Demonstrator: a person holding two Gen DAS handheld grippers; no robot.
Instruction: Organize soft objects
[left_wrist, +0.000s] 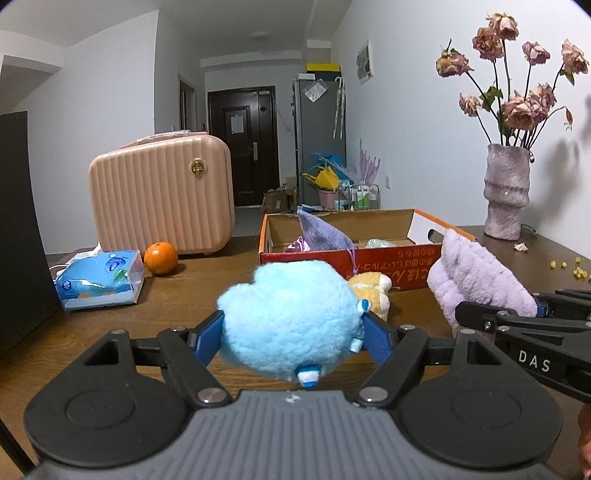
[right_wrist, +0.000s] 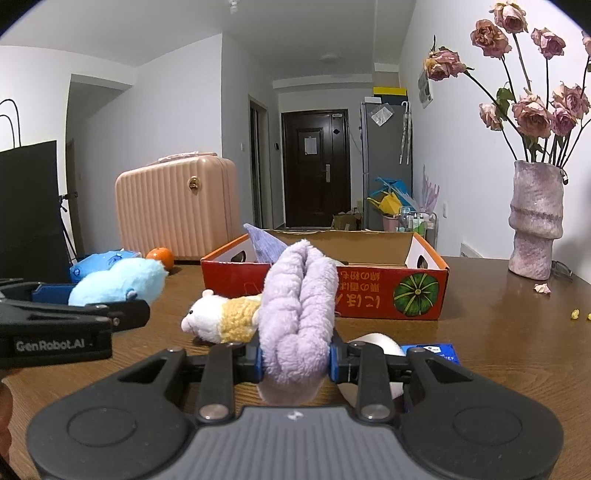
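Note:
My left gripper (left_wrist: 295, 332) is shut on a fluffy light-blue plush toy (left_wrist: 291, 314), held above the wooden table (left_wrist: 192, 280). The same blue plush toy (right_wrist: 118, 282) shows at the left of the right wrist view. My right gripper (right_wrist: 295, 360) is shut on a folded lilac fleece cloth (right_wrist: 299, 314), which stands up between its blue pads. That lilac cloth (left_wrist: 476, 277) appears at the right in the left wrist view. A white and yellow plush animal (right_wrist: 221, 319) lies on the table in front of an open red cardboard box (right_wrist: 369, 291). A purple cloth (left_wrist: 321, 230) pokes out of the box (left_wrist: 388, 258).
A pink ribbed case (left_wrist: 162, 192), an orange (left_wrist: 160, 257) and a blue tissue pack (left_wrist: 99, 278) sit at the left. A black bag (right_wrist: 29, 206) stands far left. A vase of dried roses (right_wrist: 535, 218) stands at the right. A white roll (right_wrist: 380, 343) and blue packet (right_wrist: 432, 350) lie under my right gripper.

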